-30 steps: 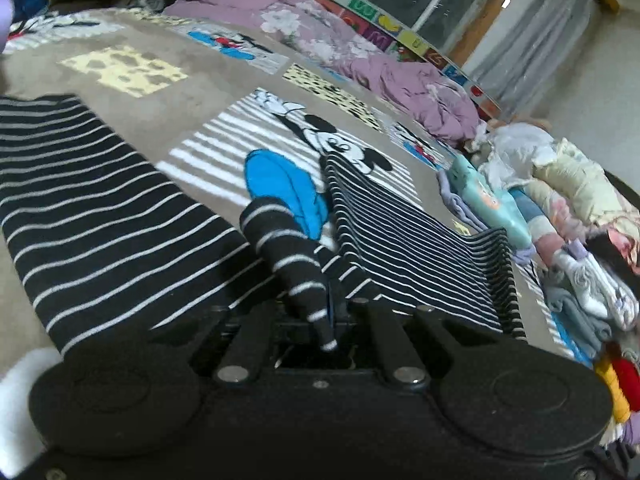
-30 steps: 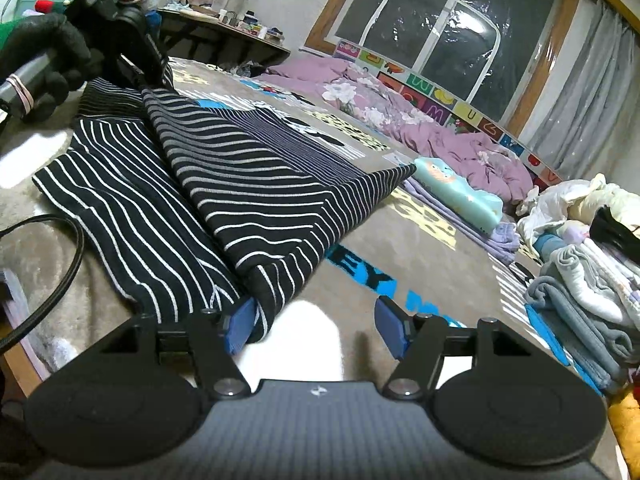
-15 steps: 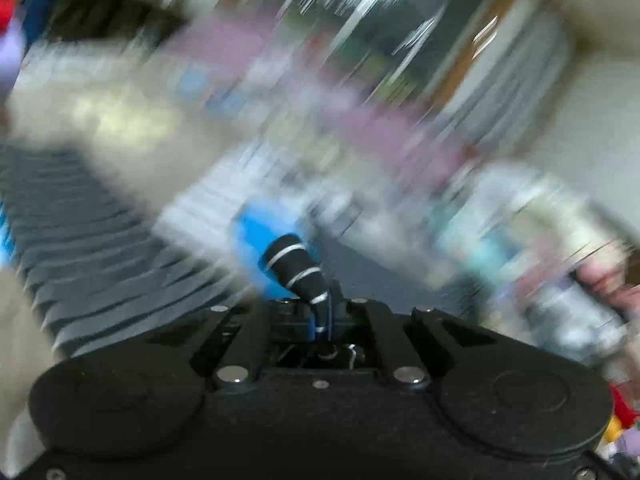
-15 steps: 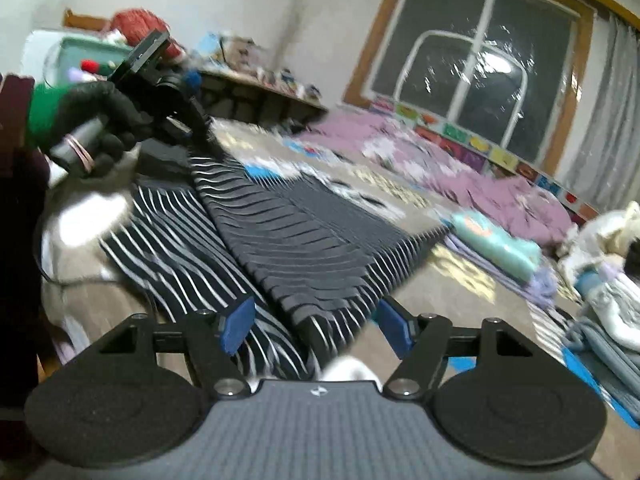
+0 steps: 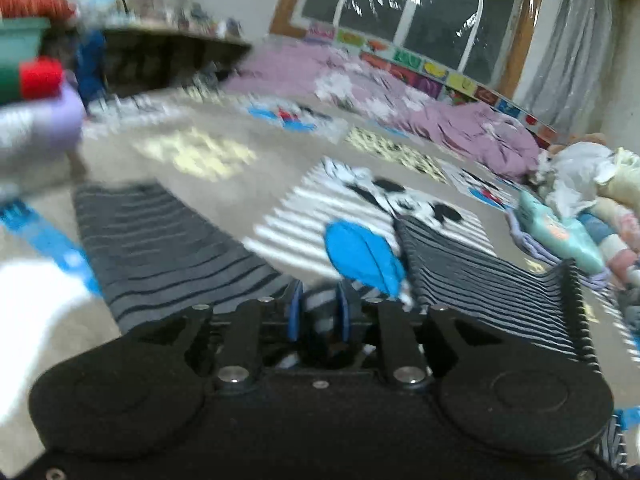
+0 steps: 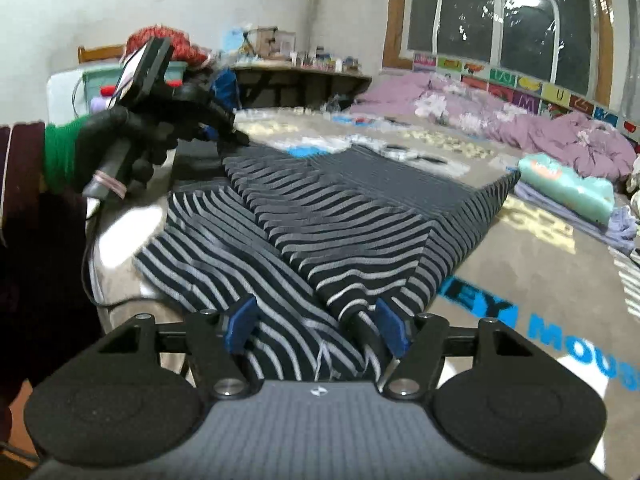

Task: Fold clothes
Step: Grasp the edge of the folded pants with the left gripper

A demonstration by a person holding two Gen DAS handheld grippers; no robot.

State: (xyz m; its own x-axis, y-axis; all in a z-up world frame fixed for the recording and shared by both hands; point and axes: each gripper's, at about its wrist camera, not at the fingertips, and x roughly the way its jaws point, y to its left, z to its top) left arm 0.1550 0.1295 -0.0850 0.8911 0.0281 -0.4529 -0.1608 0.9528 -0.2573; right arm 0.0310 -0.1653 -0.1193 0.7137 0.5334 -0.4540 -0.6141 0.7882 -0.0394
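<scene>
surface: cartoon-print blanket [image 6: 500, 280], striped garment [image 6: 340, 216] spread on it
room: window [image 5: 404, 12], purple bedding [image 5: 460, 128] along far edge
left gripper [image 5: 318, 312]: narrow, pinching striped garment
right gripper [image 6: 316, 324]: wide, garment edge between fingers

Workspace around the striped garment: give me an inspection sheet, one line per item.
Surface: beige cartoon-print blanket, bare patches around the garment.
Job's things: black-and-white striped knit garment, partly folded, one flap lying over the rest.
Clutter: folded teal cloth; purple bedding; heap of mixed clothes at the far right.
Grippers: left gripper nearly closed with striped fabric between its fingers; right gripper open, garment edge between its fingers.
Cables: thin black cable hanging below the gloved hand.
Surroundings: wood-framed window, cluttered shelf, grey curtain.
</scene>
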